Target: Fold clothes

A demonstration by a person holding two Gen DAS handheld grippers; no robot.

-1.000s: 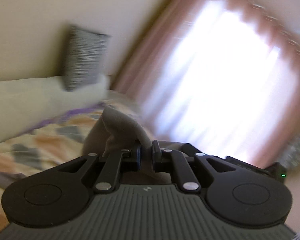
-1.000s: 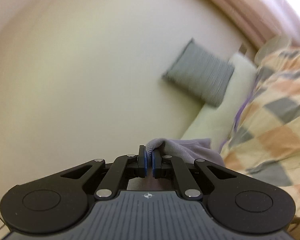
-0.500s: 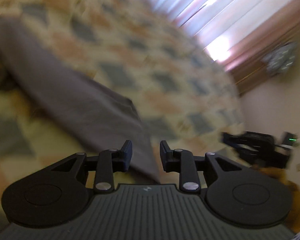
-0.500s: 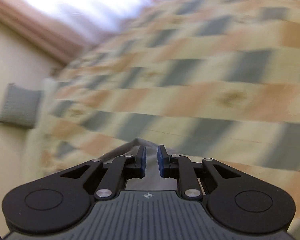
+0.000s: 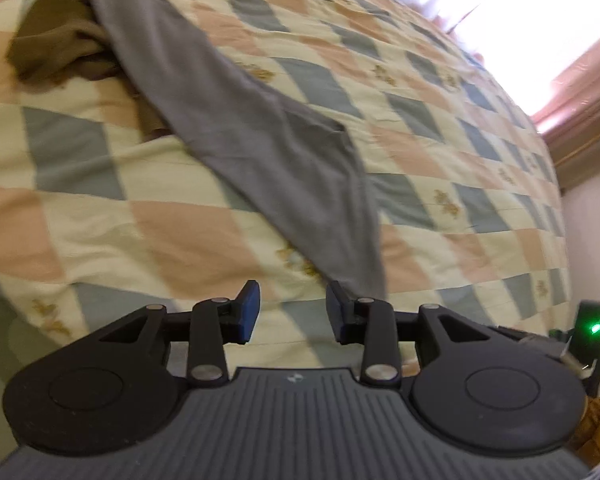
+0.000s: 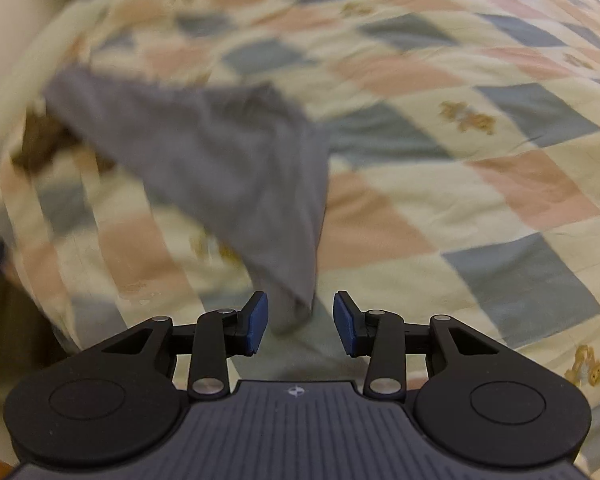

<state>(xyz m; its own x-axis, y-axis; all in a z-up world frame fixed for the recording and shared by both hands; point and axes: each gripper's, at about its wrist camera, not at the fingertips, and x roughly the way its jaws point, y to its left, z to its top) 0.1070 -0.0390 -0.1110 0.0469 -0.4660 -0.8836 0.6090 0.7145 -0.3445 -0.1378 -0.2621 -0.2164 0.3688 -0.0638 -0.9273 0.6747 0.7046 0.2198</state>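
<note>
So both our grippers are spread wide and holding nothing. The left gripper (image 5: pixel 293 312) has a clear gap between its blue pads (image 5: pixel 249 311), and through that gap we only see the checkered quilt (image 5: pixel 452 148) covering the bed. The grey garment (image 5: pixel 236 120) lies spread on the quilt in a long diagonal strip, running from the far upper left down toward us, and its near tip ends just beside the right-hand finger of the left gripper; we can't tell whether it actually touches the finger. Up at the far end, the grey piece overlaps a crumpled brown garment (image 5: pixel 56 48) that sits bunched on the quilt. From the right wrist view, the right gripper (image 6: pixel 300 322) is just as wide open, and the grey garment (image 6: pixel 220 160) narrows to a point that hangs or lies right in the gap between the fingers, not pinched by either pad. That view is pretty blurry, so the fabric edges are soft. Off at the right edge of the left view there's a small black device with a green light (image 5: pixel 594 328).
</note>
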